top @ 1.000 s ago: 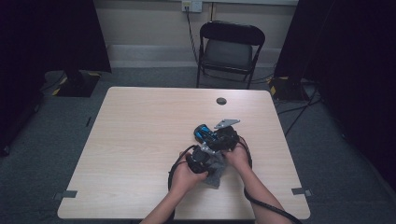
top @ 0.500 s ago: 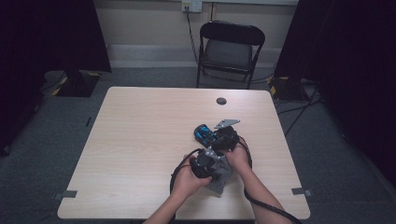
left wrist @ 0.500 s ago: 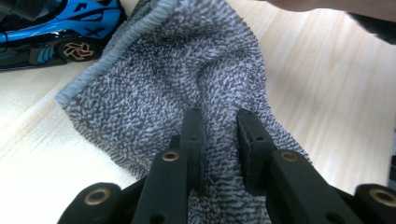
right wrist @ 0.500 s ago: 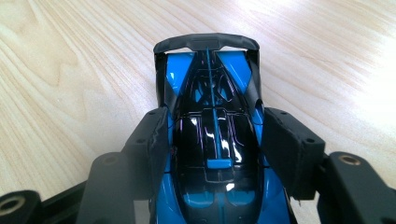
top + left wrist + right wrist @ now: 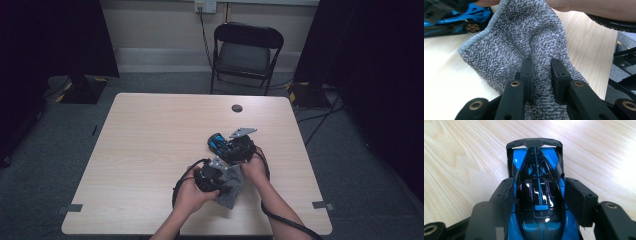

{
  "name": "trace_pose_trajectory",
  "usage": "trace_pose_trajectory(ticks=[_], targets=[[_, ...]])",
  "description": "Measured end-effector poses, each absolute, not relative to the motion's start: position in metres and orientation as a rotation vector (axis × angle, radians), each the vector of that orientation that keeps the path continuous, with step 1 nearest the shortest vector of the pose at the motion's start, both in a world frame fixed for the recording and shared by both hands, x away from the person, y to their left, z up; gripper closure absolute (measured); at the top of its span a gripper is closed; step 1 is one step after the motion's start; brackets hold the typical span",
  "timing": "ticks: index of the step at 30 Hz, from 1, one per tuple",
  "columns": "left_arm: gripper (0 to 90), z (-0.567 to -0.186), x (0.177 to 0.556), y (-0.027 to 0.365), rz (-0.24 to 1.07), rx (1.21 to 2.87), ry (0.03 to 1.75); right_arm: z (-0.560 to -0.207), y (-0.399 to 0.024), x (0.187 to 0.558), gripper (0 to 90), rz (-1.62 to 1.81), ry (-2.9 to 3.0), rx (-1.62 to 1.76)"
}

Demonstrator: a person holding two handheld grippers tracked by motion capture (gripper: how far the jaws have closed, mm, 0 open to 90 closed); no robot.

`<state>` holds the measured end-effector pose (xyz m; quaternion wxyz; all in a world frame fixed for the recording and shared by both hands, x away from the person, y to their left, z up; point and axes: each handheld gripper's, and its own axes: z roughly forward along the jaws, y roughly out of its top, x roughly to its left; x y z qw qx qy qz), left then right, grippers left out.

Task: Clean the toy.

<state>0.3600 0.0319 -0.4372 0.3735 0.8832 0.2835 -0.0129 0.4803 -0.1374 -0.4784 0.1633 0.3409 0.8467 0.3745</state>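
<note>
Your right tool (image 5: 537,195) grips the blue toy car (image 5: 537,202) across its body, a black pad against each flank just behind the cockpit, and the car sits low on the table (image 5: 150,150), a little right of centre and near your side of it, nose toward you and rear wing pointing away. Judge the car as light, hard and glossy: the lacquered shell will likely slide between smooth pads if you squeeze only lightly, so hold it at the widest part of the body, where the sides run nearly parallel, and not on the tapering tail. The thin rear wing (image 5: 534,142) and the wheels look like the fragile parts; do not take hold there or lean on them. Your left tool (image 5: 541,75) is pressed together on a fold of the grey towel cloth (image 5: 524,42), which bunches up between the pads and hangs loose beyond them, one hemmed edge lying close to the car's side. In the high view the cloth (image 5: 231,186) lies just on your side of the car (image 5: 220,144), between your two hands. The cloth is soft, limp and light, with a looped pile that gives good friction, so a pinch on a gathered fold holds it well; a single edge would probably flop and drag. When you wipe, expect the cloth to catch on the wing and wheels, and the light car to shift unless the right tool steadies it.
</note>
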Motion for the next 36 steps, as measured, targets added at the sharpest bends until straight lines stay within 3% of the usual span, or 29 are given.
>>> trace_pose_trajectory(ticks=[19,28,36], targets=[[74.0,-0.440,0.360,0.042,-0.013,2.259,0.764,-0.480,-0.139,0.479,41.2,1.099,2.383,1.010],[73.2,-0.444,0.358,0.042,-0.016,2.264,0.772,-0.480,-0.144,0.475,30.5,1.110,2.395,0.979],[72.1,-0.451,0.357,0.043,-0.010,2.255,0.809,-0.468,-0.154,0.469,28.9,1.136,2.389,0.955]])
